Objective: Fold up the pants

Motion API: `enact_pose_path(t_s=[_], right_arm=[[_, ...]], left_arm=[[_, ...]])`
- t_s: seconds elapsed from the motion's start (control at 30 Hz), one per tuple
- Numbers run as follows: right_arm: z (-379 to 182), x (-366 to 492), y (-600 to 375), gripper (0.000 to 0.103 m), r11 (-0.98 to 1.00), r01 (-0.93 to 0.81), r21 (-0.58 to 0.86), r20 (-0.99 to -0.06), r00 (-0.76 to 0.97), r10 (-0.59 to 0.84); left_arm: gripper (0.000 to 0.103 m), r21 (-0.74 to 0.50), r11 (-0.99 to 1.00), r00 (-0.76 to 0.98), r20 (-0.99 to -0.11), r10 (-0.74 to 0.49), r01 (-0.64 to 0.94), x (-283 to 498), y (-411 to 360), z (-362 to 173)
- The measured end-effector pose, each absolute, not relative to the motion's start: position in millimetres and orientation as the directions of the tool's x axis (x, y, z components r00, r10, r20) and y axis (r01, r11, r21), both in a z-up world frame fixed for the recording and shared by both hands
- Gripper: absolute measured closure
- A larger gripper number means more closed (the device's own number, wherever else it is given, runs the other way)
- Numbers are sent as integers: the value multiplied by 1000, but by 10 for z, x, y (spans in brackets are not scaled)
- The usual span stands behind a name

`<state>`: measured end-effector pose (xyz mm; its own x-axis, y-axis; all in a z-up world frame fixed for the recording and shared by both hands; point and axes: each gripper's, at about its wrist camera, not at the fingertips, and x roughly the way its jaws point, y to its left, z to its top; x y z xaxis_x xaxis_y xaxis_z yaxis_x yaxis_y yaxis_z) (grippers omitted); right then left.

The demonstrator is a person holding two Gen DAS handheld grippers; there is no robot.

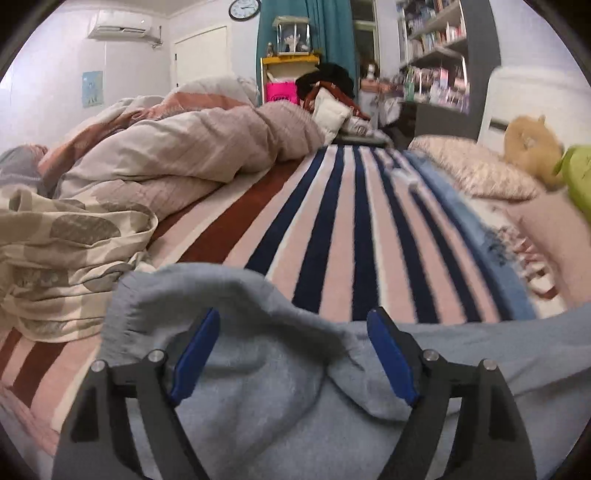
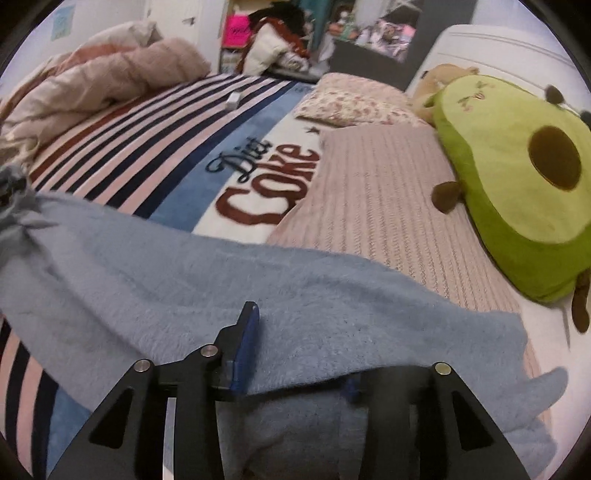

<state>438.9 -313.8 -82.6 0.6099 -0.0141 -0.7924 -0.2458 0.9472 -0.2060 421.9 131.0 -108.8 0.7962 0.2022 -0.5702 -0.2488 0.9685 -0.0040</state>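
Between the spread fingers of the left gripper (image 1: 293,325), the fuzzy blue pants (image 1: 280,376) bunch up, pads clear. The right gripper (image 2: 295,350) hangs partly apart, one finger on top, the other hidden under the cloth.

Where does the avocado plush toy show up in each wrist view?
Left wrist: only a green sliver of the avocado plush toy at the right edge, beside a tan plush.
Right wrist: large at the right, the avocado plush toy lies by the headboard.
Shared landmark: the bright pink bag beyond the bed.
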Motion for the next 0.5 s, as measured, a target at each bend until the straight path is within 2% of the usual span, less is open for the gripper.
enact_pose_path(t_s=[0.07,0.17,0.2,0.23,0.33,0.5], right_arm=[[-722,4304,-3150,60,943,-253,-217,-795,606,-20],[-421,3990,-3242,40,945,-235,-226,-758,652,-19],[-349,3911,-3261,25,944,-217,-247,-742,669,-40],[-255,3777,-3295,15,938,-182,-296,-710,698,-89],[-153,3543,-3378,15,910,-139,-391,-677,713,-181],[-410,3349,-3598,17,929,-136,-345,-757,626,-189]], left_arm=[[20,-34,972,829,-529,179,-232,4067,1318,-955],[17,-61,983,863,-491,122,-173,3821,1282,-843],[17,-71,985,864,-493,104,-159,3794,1271,-832],[17,-90,987,865,-496,69,-131,3776,1258,-829],[17,-95,991,869,-493,31,-90,3770,1180,-825],[17,-78,996,863,-506,0,-45,3806,1021,-876]])
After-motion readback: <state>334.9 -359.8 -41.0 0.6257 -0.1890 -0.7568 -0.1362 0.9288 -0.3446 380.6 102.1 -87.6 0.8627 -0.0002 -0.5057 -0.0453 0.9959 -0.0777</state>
